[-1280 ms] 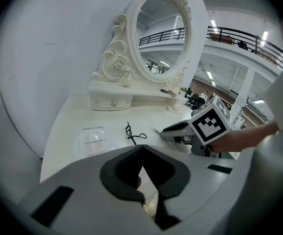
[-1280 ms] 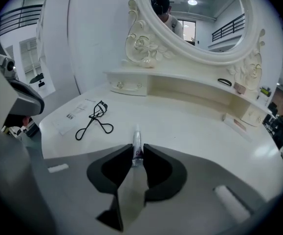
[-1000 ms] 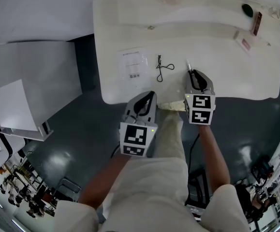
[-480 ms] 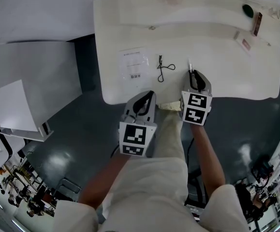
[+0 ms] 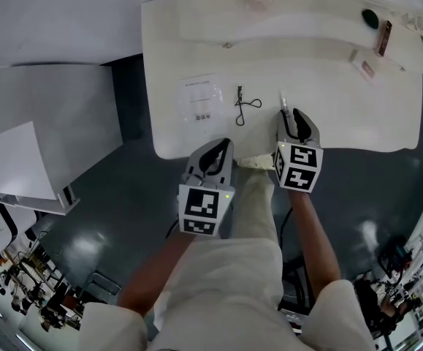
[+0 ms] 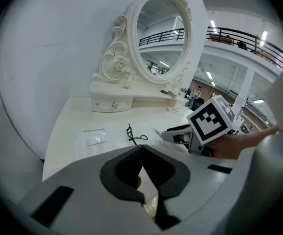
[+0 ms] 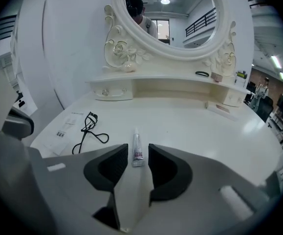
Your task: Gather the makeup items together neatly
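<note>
The small white glue tube (image 7: 136,141) lies flat on the white table (image 5: 328,115), near its front edge, nozzle pointing towards the mirror; its flat end sits between the fingers of the right gripper (image 7: 138,148), which have just been opening and now stand apart on either side of it, pads not pressing on it. Just to its left lies the black wire eyelash curler (image 7: 87,129), apart from the tube, and beyond that a printed paper sheet (image 7: 65,129) lying flat. The left gripper (image 6: 141,148) hangs at the table's near edge, its dark fingers meeting at the tips with nothing held. Well off to the right a slim pink-and-white box (image 7: 223,108) lies on the table; on the raised shelf (image 7: 170,82) behind it rest a dark oval thing (image 7: 202,73) and a small pinkish one (image 7: 217,76), too small to name. A little drawer (image 7: 113,92) with two knobs sits closed under the shelf's left end; its contents are hidden. Above rises the oval mirror (image 7: 126,53) in a cream frame carved with roses and scrolls.
</note>
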Motion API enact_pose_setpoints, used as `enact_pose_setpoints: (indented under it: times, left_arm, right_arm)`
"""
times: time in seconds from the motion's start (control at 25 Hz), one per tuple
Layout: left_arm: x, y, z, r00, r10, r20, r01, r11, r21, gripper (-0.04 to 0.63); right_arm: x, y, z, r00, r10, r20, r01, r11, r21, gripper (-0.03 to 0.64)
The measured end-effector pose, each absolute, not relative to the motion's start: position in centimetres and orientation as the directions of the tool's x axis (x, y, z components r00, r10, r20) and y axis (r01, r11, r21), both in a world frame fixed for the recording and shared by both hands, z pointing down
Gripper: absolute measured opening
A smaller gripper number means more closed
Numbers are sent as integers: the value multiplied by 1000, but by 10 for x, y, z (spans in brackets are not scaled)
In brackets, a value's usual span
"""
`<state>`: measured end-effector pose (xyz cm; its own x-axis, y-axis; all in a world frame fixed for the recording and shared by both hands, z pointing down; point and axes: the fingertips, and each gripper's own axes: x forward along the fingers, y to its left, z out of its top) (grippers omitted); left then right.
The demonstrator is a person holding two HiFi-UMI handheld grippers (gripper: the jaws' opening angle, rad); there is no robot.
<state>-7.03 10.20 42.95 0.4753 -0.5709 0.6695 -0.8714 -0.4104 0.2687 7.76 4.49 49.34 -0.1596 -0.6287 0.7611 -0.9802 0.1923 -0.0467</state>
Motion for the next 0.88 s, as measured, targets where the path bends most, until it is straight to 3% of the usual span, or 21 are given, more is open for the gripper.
enact_pose_setpoints:
  times: [0.4,0.6,0.88]
  left_arm:
    - [-50,96,419,482,-578,659,-867,-421,264,9]
    - [-35,93,415,486,-576,657,-864,-431,262,9]
    - [-10,88,411,495,-572,654,-857,-444,261,9]
  right_arm:
    - [88,47,472,-207,-649,732,-970,232,-69,102]
    - [92,47,459,-229,-674,702,-966,248,-77,8]
    - [107,44,443,-281,-697,660,-953,285,-105,2]
